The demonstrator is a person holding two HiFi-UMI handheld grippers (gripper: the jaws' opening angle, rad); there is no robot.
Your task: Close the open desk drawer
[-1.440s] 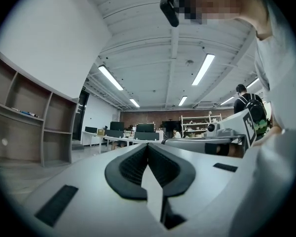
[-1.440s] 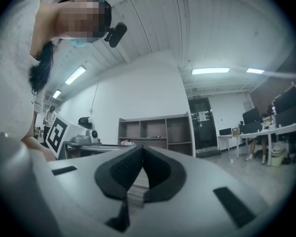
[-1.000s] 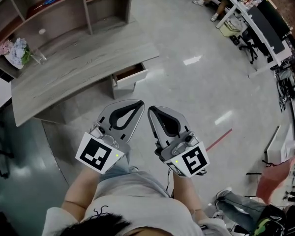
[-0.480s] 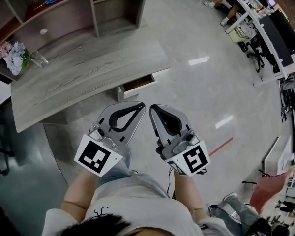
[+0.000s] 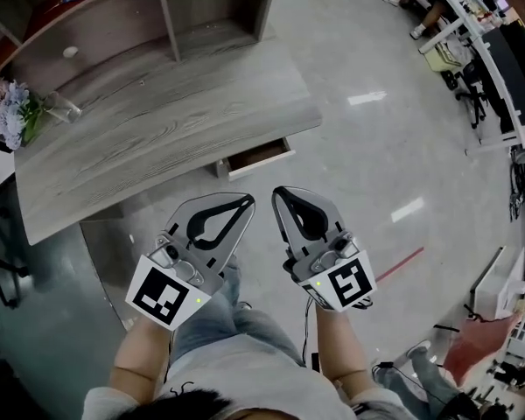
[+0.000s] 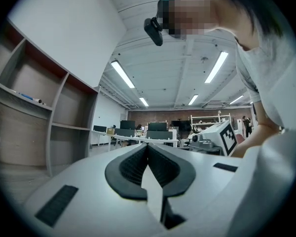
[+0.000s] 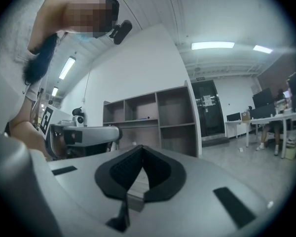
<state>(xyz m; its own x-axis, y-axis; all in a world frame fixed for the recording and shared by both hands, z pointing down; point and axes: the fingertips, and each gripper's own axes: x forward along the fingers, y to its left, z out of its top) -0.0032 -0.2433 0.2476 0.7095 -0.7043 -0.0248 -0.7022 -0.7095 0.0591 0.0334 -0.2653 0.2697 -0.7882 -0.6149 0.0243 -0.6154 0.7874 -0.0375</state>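
In the head view the grey wood desk (image 5: 157, 121) runs across the upper left, and its drawer (image 5: 258, 158) stands pulled out from under the near edge. My left gripper (image 5: 244, 199) and right gripper (image 5: 278, 192) hang side by side below the drawer, some way short of it, both shut with nothing held. The left gripper view shows its own shut jaws (image 6: 148, 145) tilted up toward the ceiling. In the right gripper view the shut jaws (image 7: 140, 147) face the shelf unit (image 7: 153, 120).
A wooden shelf unit (image 5: 157, 7) stands behind the desk, with a bunch of flowers (image 5: 9, 112) at the desk's left end. Office desks and seated people (image 5: 472, 33) fill the top right. A red floor line (image 5: 398, 263) runs right of my grippers.
The desk and drawer have slid right and down in the head view and look larger. Both grippers stay shut, the left one a little lower.
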